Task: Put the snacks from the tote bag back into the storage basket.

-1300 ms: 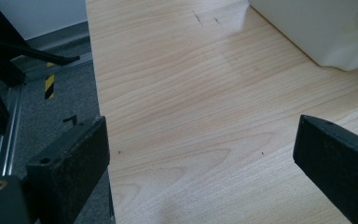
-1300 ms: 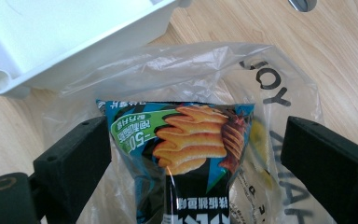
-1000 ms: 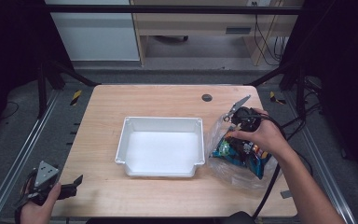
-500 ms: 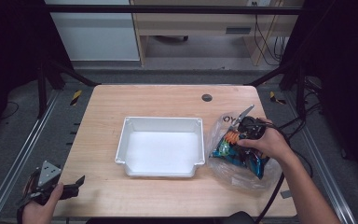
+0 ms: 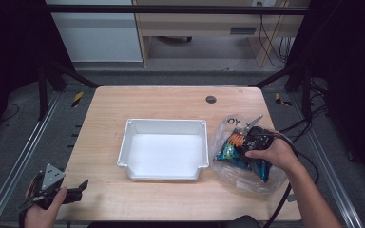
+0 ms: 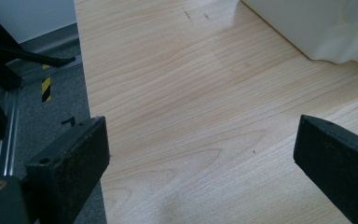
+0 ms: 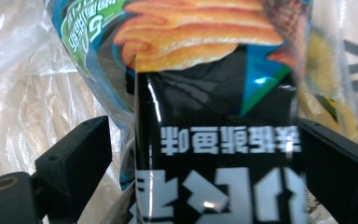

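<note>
Right tongs point(image 7: 200, 154) have just been closing around the black snack packet point(image 7: 214, 140) inside the clear bag point(image 5: 247, 161) near the desk's right edge, ready to pinch it. Left tongs point(image 6: 200, 154) wait spread wide at the front left corner.

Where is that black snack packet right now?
The black snack packet lies inside the clear plastic bag on the table's right side, right of the white tray, between the right gripper's jaws.

Black snack packet point(image 7: 216, 140) between the wide, just-closing jaws of the right tool point(image 7: 200, 154), clear bag point(image 7: 32, 79) behind
</note>
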Available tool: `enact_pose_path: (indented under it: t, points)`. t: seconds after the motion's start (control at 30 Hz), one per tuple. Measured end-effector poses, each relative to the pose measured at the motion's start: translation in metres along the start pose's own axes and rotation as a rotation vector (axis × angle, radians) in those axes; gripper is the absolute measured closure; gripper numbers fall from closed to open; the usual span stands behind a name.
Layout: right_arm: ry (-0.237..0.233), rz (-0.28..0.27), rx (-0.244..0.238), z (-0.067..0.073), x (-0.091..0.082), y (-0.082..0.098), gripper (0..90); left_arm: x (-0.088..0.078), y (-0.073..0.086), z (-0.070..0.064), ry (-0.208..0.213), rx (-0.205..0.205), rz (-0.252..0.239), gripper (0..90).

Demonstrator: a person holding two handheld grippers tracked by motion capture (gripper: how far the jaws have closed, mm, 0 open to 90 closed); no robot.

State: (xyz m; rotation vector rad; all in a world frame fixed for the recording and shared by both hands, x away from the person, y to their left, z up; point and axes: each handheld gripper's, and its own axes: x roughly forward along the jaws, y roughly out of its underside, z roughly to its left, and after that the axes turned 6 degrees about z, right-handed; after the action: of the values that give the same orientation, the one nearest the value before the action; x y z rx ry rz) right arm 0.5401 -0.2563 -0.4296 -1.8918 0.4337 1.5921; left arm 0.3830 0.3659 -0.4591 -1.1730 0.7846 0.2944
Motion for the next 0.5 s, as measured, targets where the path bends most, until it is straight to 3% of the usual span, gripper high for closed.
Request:
enact_pose_path:
  t: [0.2,0.33,0.5]
  points:
    - [-0.003,0.008,0.008,0.002,0.004,0.004,17.6,0.000,0.000,0.000,0.000,0.000,0.000,3.0]
    - [0.011,-0.006,0.002,0.003,0.001,0.007,30.7,0.000,0.000,-0.001,-0.001,0.002,-0.001,3.0]
    - [0.026,-0.034,-0.015,0.004,-0.009,0.012,39.1,0.000,0.000,-0.001,0.000,0.001,-0.003,3.0]
